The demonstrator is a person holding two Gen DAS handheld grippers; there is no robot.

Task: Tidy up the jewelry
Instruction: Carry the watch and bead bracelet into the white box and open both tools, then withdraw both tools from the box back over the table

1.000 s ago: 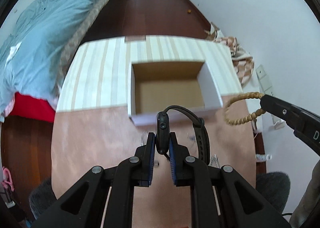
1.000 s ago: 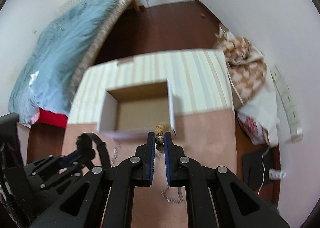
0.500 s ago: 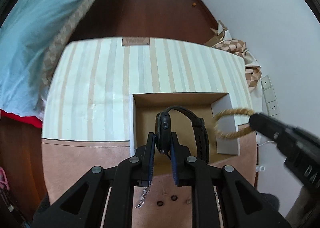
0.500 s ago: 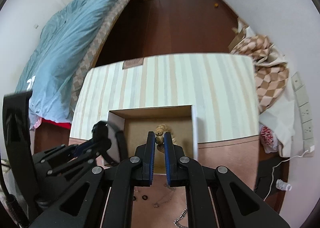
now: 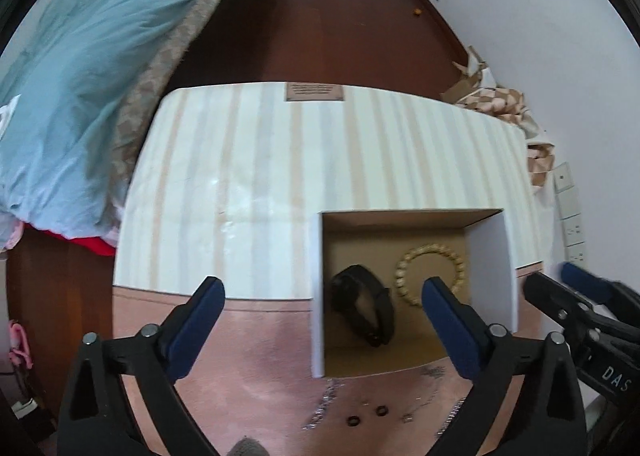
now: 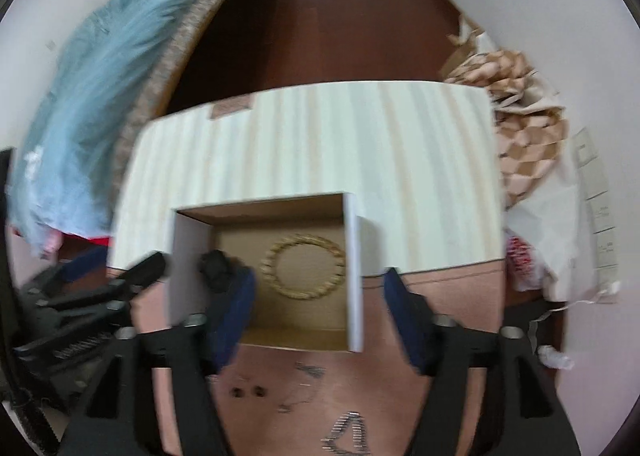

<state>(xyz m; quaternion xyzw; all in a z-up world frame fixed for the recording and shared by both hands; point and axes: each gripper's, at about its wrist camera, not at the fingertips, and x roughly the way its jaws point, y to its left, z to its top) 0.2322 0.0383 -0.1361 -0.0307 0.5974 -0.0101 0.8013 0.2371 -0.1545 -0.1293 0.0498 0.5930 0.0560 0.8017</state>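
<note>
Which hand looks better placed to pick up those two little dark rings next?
Probably left: its open tongs have the two dark rings nearly centred below; for the open right tongs they lie off leftward.

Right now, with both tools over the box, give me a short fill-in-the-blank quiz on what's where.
1. The black watch and the beaded bracelet both lie inside the cardboard ____.
2. Both the left tool and the right tool are ____.
3. The two small dark rings lie on the pink ____.

Missing words: box; open; table

White letters "DAS" stand on the black body of the right claw (image 5: 576,276); the rest is cut off.
</note>
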